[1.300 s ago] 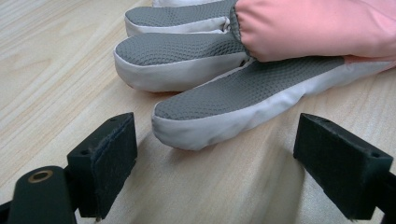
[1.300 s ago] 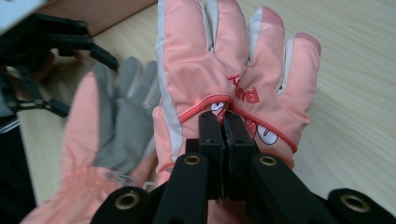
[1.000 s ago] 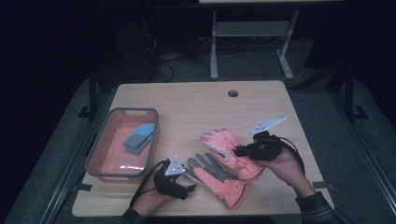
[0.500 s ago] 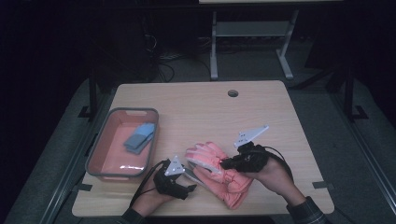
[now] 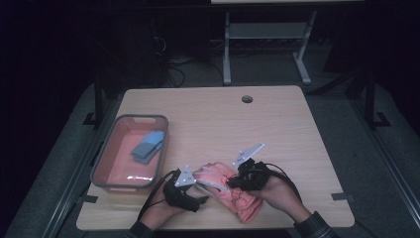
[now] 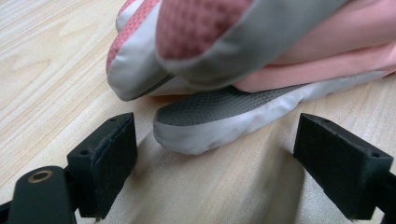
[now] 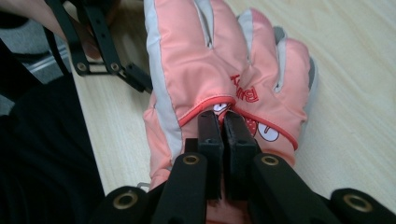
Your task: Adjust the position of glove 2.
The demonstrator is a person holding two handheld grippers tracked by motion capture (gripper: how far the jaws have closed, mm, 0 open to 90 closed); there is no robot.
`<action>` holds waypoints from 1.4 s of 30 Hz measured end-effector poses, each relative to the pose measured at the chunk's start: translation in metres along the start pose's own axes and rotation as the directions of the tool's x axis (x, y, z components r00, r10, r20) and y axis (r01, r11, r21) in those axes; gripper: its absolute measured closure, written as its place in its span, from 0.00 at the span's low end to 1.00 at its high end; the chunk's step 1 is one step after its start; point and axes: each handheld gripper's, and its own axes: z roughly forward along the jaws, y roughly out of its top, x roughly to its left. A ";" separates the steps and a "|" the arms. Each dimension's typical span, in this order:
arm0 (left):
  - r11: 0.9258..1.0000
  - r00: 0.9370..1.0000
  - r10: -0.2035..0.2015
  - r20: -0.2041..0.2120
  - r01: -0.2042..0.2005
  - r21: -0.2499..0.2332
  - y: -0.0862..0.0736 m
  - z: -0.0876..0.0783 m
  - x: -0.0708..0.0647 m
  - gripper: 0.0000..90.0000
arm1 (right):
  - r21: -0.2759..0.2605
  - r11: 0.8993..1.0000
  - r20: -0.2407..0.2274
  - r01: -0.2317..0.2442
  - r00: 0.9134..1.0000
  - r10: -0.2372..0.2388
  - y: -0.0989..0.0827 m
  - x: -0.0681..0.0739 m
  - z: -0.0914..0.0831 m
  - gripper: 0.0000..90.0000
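While your right gripper (image 5: 236, 181) had its jaws pinched tight on the back of the upper pink glove (image 7: 224, 74), near the cuff seam, your left gripper (image 5: 202, 194) sat on the desk (image 5: 277, 124) with its jaws spread wide and nothing between the pads. In the left gripper view, a grey-tipped finger of the lower glove (image 6: 219, 123) lay on the wood just ahead of those open jaws, close but untouched.

Both gloves were at the near edge of the desk, between your two hands, the upper one laid over the lower so that they nearly matched, palms together as far as I could judge. That stacking looked mostly done; the fingertips were roughly but not exactly lined up.

To your left stood the pink tray (image 5: 109, 148), holding a folded blue cloth (image 5: 147, 146) and no gloves. If the pair was meant to go in there, that part remained: you had yet to take hold with the left jaws, lift the pair and carry it across. I would put the work at around halfway, with the gloves paired and the transfer not yet begun.
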 end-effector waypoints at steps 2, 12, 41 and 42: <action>1.000 1.000 0.001 0.000 -0.001 0.000 0.000 0.000 0.000 0.14 | 0.014 1.000 -0.005 0.001 1.000 -0.001 -0.001 0.000 0.003 0.93; 0.997 0.998 -0.041 -0.040 0.044 0.063 0.004 -0.010 -0.007 0.16 | -0.146 0.989 -0.027 -0.013 1.000 0.009 -0.001 -0.007 -0.027 0.65; 0.998 0.992 0.000 0.130 -0.009 0.068 0.027 -0.001 -0.047 0.99 | -0.073 0.993 0.045 -0.096 0.994 0.099 -0.088 -0.060 -0.030 1.00; 0.997 0.992 0.001 0.127 -0.010 0.072 0.029 0.001 -0.046 0.99 | -0.073 0.994 0.042 -0.087 0.995 0.090 -0.088 -0.060 -0.029 1.00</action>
